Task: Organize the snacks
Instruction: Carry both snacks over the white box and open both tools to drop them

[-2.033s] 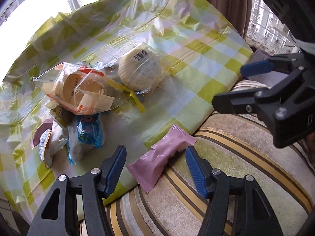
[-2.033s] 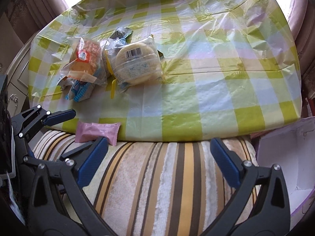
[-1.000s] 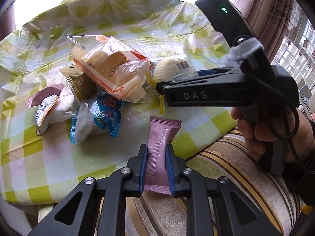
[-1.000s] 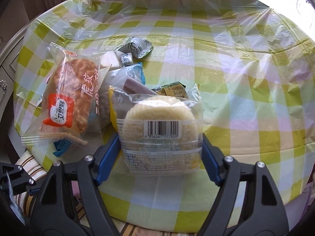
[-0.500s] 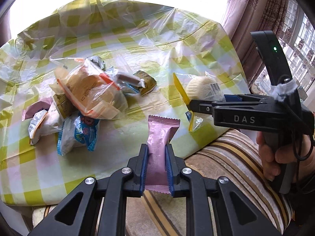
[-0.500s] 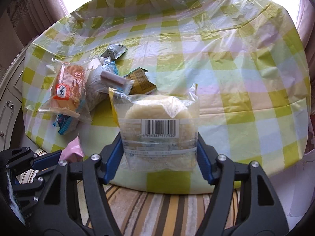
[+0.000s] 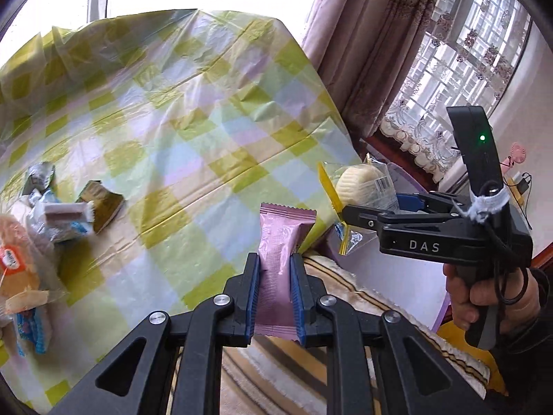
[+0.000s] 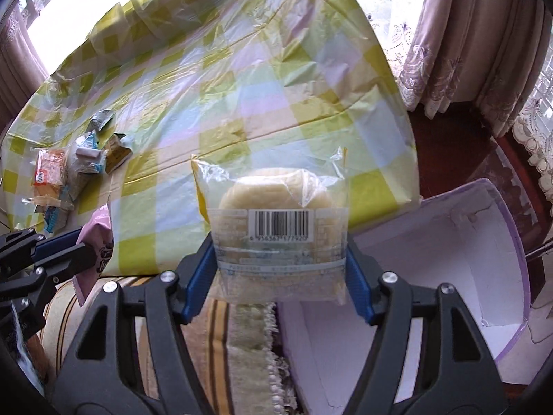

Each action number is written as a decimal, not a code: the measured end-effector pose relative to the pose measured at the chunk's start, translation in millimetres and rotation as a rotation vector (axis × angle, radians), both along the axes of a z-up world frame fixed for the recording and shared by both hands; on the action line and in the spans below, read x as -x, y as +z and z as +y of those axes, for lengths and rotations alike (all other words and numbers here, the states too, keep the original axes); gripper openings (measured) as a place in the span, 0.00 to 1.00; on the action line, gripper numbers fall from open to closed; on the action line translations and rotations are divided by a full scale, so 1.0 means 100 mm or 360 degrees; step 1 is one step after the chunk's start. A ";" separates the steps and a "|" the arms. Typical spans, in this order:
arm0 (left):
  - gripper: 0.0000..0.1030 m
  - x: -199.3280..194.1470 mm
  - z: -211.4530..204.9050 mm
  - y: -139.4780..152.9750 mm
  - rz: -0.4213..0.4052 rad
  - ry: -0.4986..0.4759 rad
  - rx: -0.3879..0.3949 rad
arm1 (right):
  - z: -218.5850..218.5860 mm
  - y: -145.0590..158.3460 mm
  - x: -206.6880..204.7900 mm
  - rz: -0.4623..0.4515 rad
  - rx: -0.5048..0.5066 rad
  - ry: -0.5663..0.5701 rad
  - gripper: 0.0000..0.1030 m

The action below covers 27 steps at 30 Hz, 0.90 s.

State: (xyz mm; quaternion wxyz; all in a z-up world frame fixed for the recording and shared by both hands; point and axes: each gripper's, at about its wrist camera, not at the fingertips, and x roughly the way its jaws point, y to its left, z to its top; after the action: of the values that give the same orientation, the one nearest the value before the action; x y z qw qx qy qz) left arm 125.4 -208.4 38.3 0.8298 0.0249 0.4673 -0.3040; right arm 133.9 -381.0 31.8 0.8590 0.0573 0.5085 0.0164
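Two grips: left gripper (image 7: 274, 288) clamps pink wrapper (image 7: 281, 242); right gripper (image 8: 278, 278), marked "DAS", grasps clear-bagged pale bun (image 8: 276, 214), barcode 6956367177920, above striped cushion (image 8: 214, 339) beside white box (image 8: 432, 276).

pink snack bar (image 7: 279, 259) held upright off the table edge, clear-bagged pale round bun (image 8: 276, 228) lifted over the box, remaining snacks (image 7: 52, 214) piled at the table's left edge
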 end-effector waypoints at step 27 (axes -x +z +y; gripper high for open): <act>0.68 -0.20 -0.88 0.03 -0.0002 -0.0065 0.0027 | -0.86 -0.16 0.18 0.0074 0.0217 -0.0357 0.80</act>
State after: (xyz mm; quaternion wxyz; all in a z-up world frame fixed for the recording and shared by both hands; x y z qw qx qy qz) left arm 145.1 -296.5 41.5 0.8238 0.0276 0.4636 -0.3250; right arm 115.6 -467.1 16.2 0.8453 0.0556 0.5186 -0.1158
